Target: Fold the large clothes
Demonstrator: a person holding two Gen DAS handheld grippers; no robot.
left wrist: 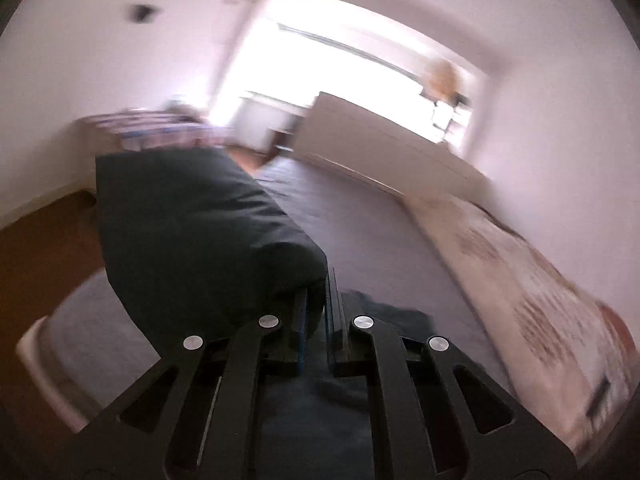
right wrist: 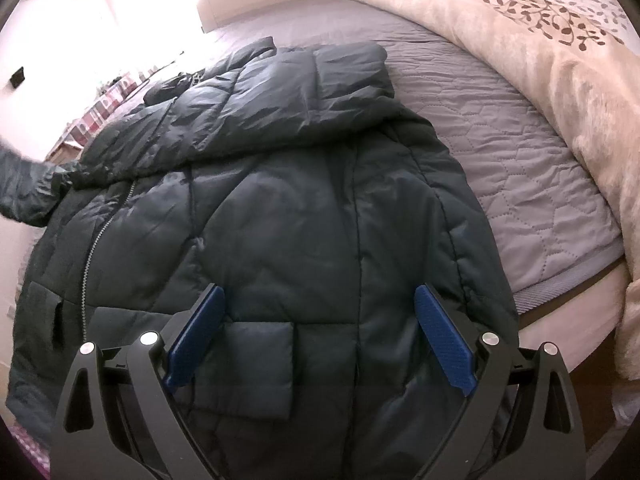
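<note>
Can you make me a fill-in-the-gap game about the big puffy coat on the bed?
1. The dark puffy coat lies on a quilted bed cover whose colour is ____.
2. The right gripper hovers over the coat with its blue fingers wide ____.
3. The left gripper is shut on a ____ part of the coat.
4. The cream blanket has a pattern of brown ____.

Missing words: grey; open; dark; leaves
</note>
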